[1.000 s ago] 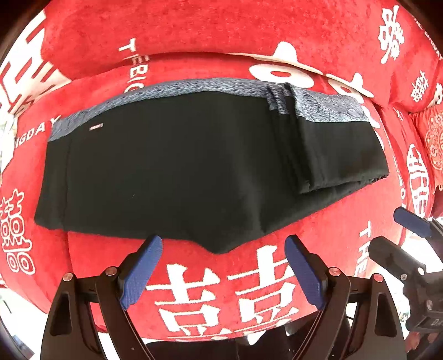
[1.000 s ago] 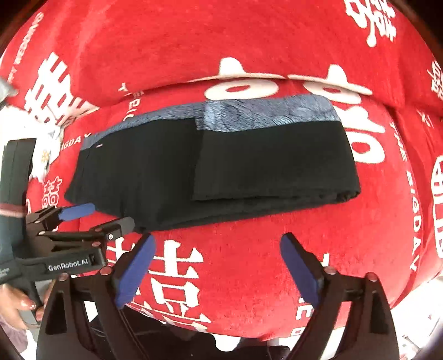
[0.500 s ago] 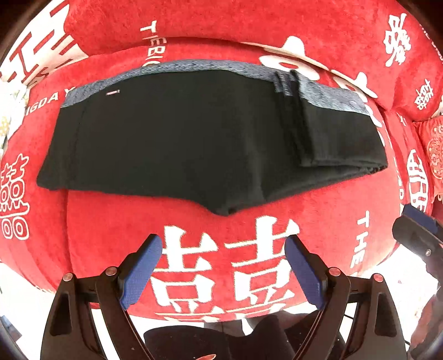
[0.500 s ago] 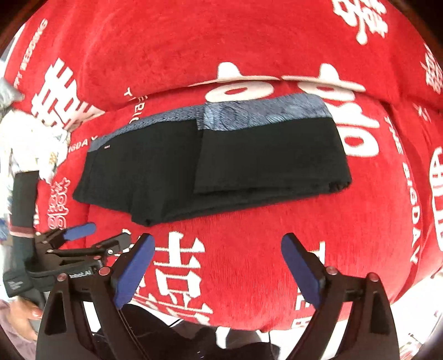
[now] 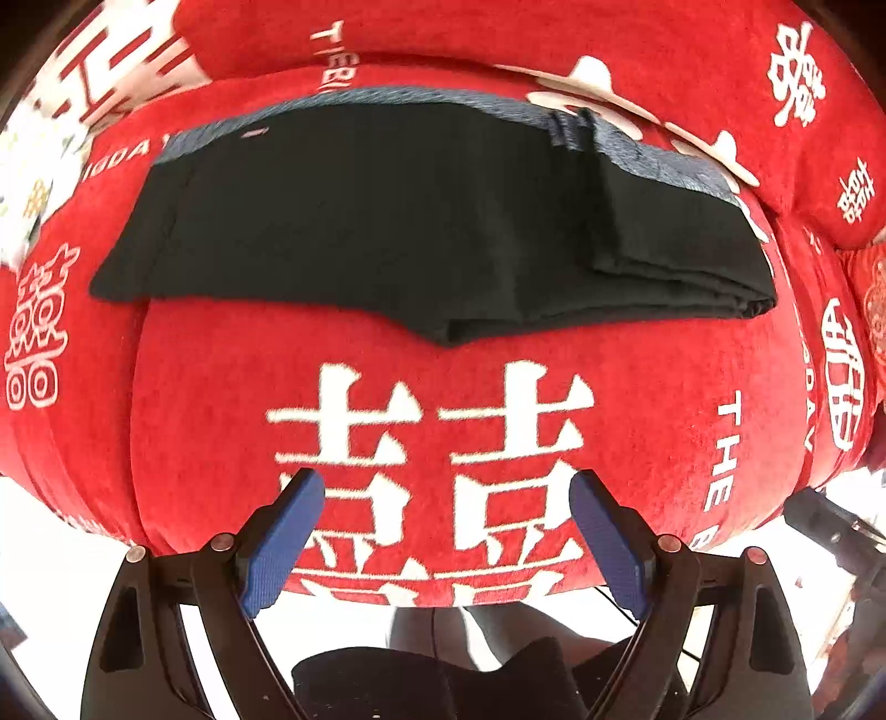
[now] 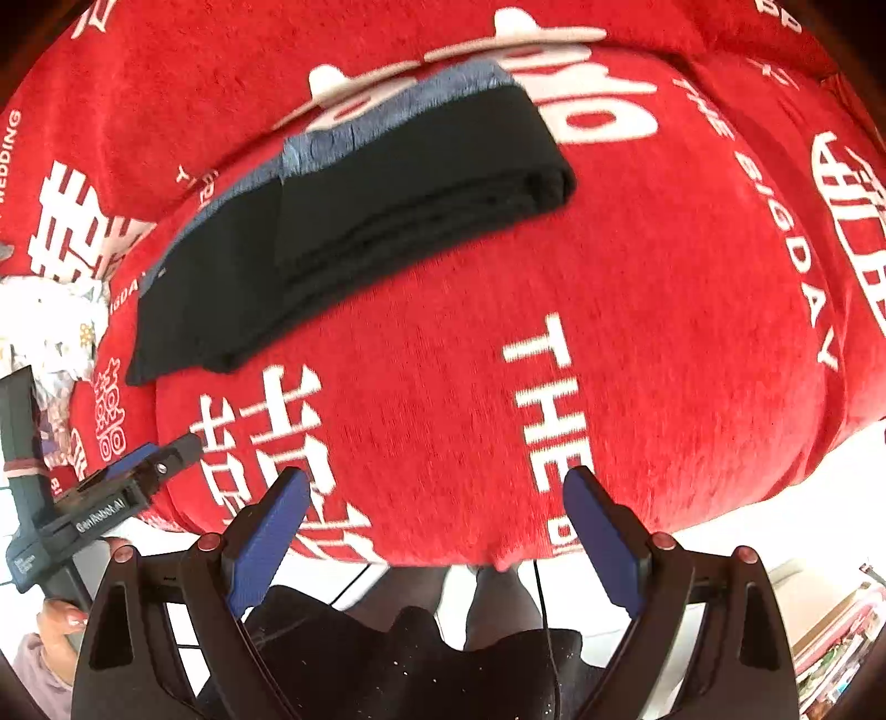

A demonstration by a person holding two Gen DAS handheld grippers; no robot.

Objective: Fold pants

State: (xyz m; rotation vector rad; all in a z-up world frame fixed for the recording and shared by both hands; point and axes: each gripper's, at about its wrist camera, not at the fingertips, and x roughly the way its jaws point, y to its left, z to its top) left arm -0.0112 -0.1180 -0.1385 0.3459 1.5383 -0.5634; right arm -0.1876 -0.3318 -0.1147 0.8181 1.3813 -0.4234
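Clearly apart from the cloth, the left tool (image 5: 443,526) hangs with its two blue pads spread wide and nothing between them, only the red sofa cushion (image 5: 221,387) with its big white double-happiness characters showing in the gap. Ahead of that tool, on the far part of the cushion's top, lie the black pants (image 5: 387,221), folded into a flat bundle with the grey-blue waistband (image 5: 653,155) running along the edge farthest from the tool, next to the sofa backrest (image 5: 498,33). Toward the tool's right, a second layer of black fabric is doubled over the first, so the bundle is thicker there, and its rounded fold faces the tool's right. A small pale label sits near the waistband on the tool's left side. The right tool (image 6: 437,520) is likewise opened wide and grips nothing; red cushion printed with the white letters "THE" fills the space between its pads. From this tool the pants (image 6: 343,221) lie ahead and to the left, well apart from its pads, tilted across the view with the thick folded end farther away and the thin single layer nearer. The left tool (image 6: 166,454) also appears at this tool's near left, its jaws pointing at the cushion's front edge, short of the pants. Below both tools, past the cushion's front, light floor shows.
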